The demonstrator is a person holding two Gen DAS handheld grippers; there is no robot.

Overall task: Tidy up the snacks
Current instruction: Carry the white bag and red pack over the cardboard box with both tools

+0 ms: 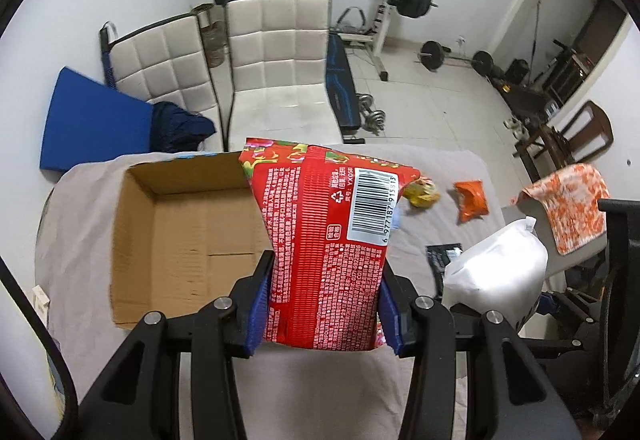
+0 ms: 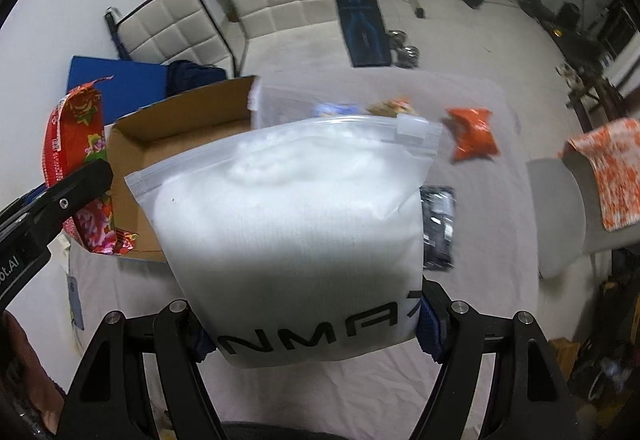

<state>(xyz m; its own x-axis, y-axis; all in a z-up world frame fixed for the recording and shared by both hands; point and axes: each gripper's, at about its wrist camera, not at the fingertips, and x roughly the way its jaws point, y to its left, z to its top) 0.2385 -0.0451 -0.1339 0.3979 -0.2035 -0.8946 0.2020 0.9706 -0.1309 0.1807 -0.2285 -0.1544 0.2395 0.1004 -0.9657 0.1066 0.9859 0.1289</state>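
Left gripper point(image 1: 324, 304), red bag point(image 1: 328, 240) beside box rim point(image 1: 132, 175)

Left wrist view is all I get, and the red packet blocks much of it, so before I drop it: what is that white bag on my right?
Observer: A frosted zip bag held by the right tongs, clamped at its bottom edge.
Operator: Anything printed on it?
Observer: Black letters near the bottom, upside down in the right wrist view.
Operator: What is behind my packet?
Observer: A pale blue item, too blurred to identify, lying on the cloth beside the cardboard box.
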